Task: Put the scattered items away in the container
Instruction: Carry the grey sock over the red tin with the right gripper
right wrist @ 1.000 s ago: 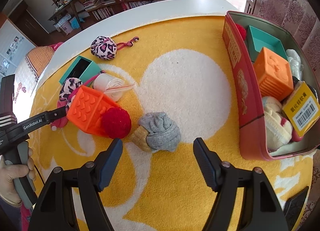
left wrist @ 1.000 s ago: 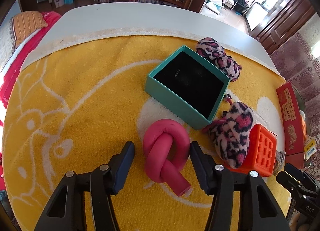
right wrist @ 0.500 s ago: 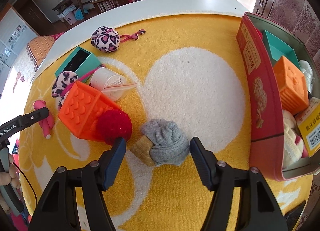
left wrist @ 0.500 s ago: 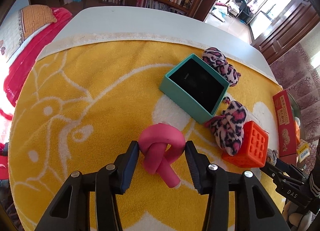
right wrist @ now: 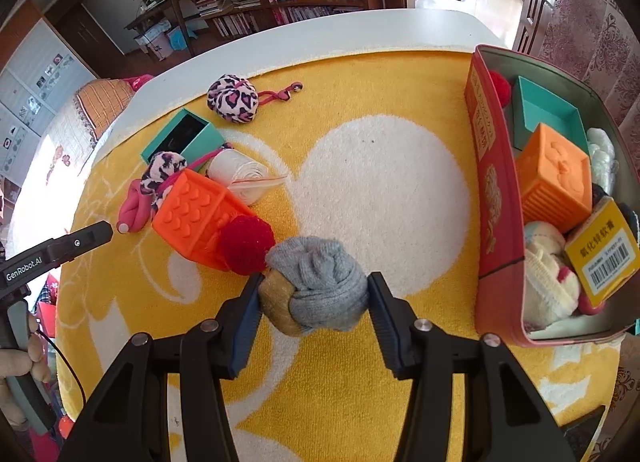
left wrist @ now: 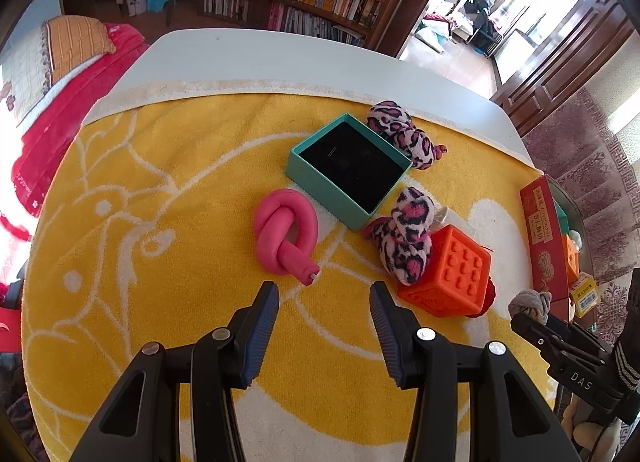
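Step in hand: pickup of the grey sock ball [right wrist: 320, 282] on the yellow towel [right wrist: 380, 190]. The right gripper [right wrist: 314, 302] is closing, pads at both its flanks, hold not yet confirmed firm. Next move, by judgement: lift and carry it over the near wall of the red container [right wrist: 496, 198]. The left gripper [left wrist: 322, 318] stands narrowly parted and empty, short of the pink knot [left wrist: 286, 234].

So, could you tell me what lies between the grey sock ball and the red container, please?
Nothing: in the right wrist view only bare yellow-and-white towel separates the grey sock ball from the red container.
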Demonstrator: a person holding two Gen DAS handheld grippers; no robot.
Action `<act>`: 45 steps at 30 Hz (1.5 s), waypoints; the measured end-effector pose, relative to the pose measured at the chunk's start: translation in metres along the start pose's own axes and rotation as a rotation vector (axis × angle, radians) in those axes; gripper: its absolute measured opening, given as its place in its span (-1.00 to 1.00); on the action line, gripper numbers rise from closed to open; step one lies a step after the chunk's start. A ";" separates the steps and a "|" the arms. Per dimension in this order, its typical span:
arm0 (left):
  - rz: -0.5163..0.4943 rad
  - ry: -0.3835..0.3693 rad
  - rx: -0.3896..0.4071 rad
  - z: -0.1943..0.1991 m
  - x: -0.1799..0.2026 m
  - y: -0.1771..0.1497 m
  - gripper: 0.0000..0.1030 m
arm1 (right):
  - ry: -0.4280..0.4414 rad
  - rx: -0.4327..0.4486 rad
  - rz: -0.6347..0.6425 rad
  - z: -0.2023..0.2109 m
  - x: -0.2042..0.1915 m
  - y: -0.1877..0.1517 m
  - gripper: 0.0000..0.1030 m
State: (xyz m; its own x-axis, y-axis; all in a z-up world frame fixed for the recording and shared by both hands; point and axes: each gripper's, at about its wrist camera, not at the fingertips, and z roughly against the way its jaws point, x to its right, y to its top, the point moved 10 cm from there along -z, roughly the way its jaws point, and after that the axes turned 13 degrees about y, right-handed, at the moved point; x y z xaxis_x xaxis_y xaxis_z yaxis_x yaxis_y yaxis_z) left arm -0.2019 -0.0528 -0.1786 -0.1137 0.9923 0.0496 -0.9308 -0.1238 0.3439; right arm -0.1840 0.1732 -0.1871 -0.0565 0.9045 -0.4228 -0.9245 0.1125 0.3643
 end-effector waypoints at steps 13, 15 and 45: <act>-0.054 -0.058 0.063 0.043 0.078 0.000 -0.04 | -0.025 0.194 -0.047 0.101 0.053 0.031 0.08; -0.067 -0.066 0.071 0.049 0.091 -0.002 -0.04 | -0.039 0.219 -0.070 0.115 0.071 0.033 0.08; 0.064 0.085 -0.017 0.006 0.035 -0.033 0.19 | -0.043 0.244 -0.105 0.142 0.126 0.036 0.08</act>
State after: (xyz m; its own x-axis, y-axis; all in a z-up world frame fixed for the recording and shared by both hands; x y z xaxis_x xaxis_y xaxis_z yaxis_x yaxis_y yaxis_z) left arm -0.1733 -0.0143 -0.1826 -0.2018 0.9794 -0.0091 -0.9262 -0.1878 0.3270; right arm -0.1713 0.3495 -0.1094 0.0556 0.8987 -0.4350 -0.8058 0.2977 0.5119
